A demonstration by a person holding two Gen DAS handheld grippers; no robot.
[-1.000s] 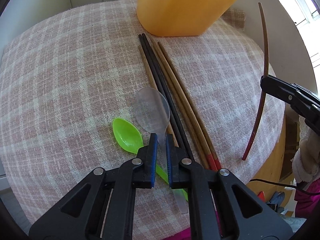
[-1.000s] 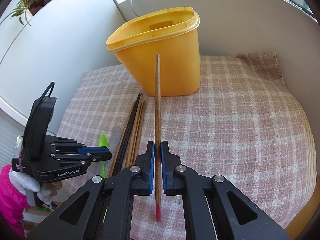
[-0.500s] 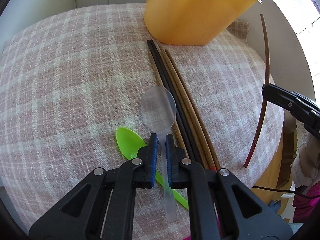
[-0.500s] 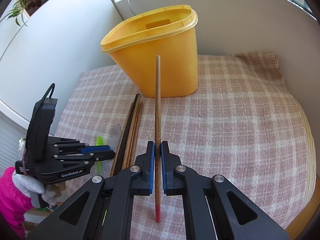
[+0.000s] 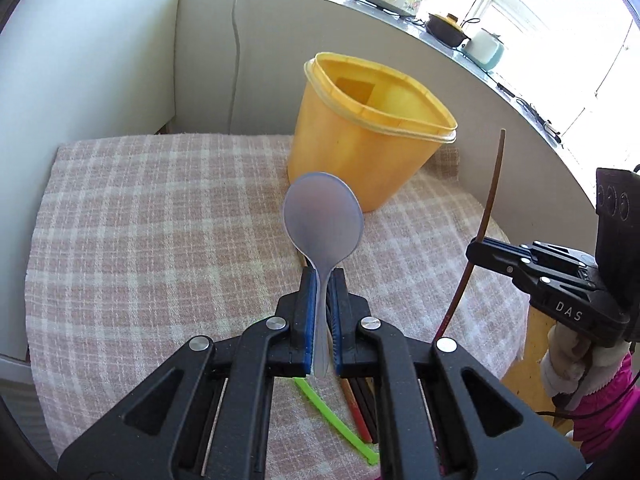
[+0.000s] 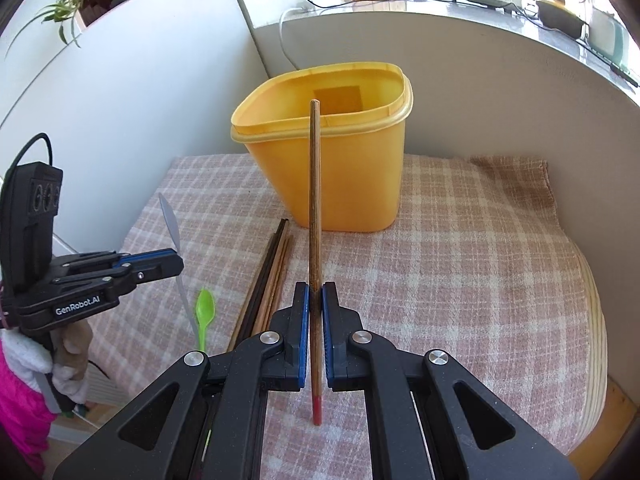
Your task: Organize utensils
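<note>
Since before, our left hand-held gripper (image 5: 320, 280) has lifted the clear spoon (image 5: 323, 216), clamped by its handle. Our right hand-held gripper (image 6: 316, 300) is closed on a chopstick (image 6: 314, 200). The green spoon (image 5: 336, 420) is half hidden.

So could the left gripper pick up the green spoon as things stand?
Probably not yet: the left gripper is shut on the clear spoon, lifted off the cloth. The green spoon lies uncovered beside the chopsticks, so only that load blocks it.

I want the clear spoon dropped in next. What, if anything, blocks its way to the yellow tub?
Nothing visible does. The clear spoon, held in the left gripper, faces the yellow tub, whose open mouth looks empty.
</note>
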